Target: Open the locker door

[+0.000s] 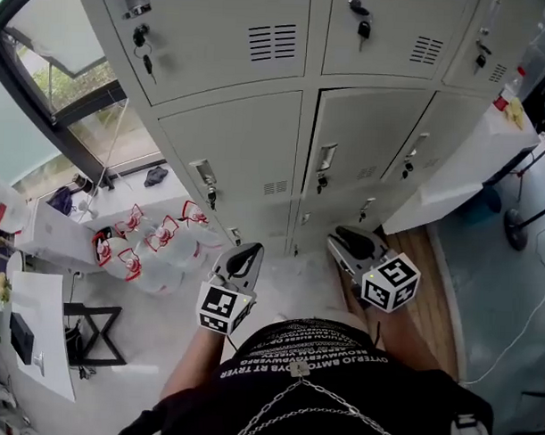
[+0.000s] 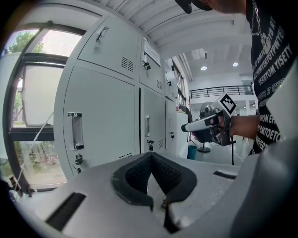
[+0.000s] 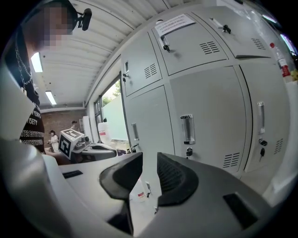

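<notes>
A bank of grey lockers (image 1: 257,140) fills the wall ahead, all doors closed. The middle-row door (image 1: 365,135) has a metal handle (image 1: 326,157) with a key (image 1: 322,181) hanging under it. The same kind of handle (image 3: 187,129) and key (image 3: 189,151) show in the right gripper view. My left gripper (image 1: 247,253) hangs low in front of the lockers, apart from them; its pads (image 2: 139,174) meet at the tips with nothing between. My right gripper (image 1: 345,241) is level with it, jaws a little apart and empty (image 3: 149,159). A door handle (image 2: 76,130) shows in the left gripper view.
Several water bottles with red labels (image 1: 151,244) lie on the floor at the left, by a white box (image 1: 53,236) and a window. A black folding stand (image 1: 94,331) is lower left. A white desk (image 1: 471,166) and a lamp base (image 1: 522,225) stand at the right.
</notes>
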The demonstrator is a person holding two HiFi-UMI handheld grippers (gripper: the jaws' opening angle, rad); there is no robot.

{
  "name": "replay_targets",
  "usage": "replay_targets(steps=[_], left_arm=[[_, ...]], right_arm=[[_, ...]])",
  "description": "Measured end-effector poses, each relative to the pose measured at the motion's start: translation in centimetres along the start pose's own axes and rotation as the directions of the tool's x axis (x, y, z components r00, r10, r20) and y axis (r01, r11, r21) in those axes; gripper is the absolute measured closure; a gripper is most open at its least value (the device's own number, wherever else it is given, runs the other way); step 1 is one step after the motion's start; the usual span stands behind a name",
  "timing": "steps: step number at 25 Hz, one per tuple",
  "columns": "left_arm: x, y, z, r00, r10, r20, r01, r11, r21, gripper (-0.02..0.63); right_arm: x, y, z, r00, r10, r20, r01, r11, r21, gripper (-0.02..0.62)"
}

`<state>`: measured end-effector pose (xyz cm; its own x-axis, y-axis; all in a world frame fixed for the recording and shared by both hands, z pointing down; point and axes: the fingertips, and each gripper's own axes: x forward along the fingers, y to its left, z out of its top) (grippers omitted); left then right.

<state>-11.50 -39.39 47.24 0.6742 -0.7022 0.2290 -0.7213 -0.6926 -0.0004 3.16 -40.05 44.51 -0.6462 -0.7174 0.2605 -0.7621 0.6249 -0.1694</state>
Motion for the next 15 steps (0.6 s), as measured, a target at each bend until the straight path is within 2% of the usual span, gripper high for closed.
replay_targets(steps=[7,15], left_arm=[[0.4,0.8,-0.5,1.0,-0.012,0.009,0.012,1.0,-0.02,0.601],[-0.8,4.6,-2.4,0.995,0.092,-0.03,-0.094,0.993,-0.068,0.601]], right_arm=[[1.2,-2.1,0.4,0.999,-0.047,-0.006,0.047,0.999,0.013,0.5],[5.1,-4.2,2.4,0.998,-0.046,0.036,0.046,0.999,-0.01,0.485]])
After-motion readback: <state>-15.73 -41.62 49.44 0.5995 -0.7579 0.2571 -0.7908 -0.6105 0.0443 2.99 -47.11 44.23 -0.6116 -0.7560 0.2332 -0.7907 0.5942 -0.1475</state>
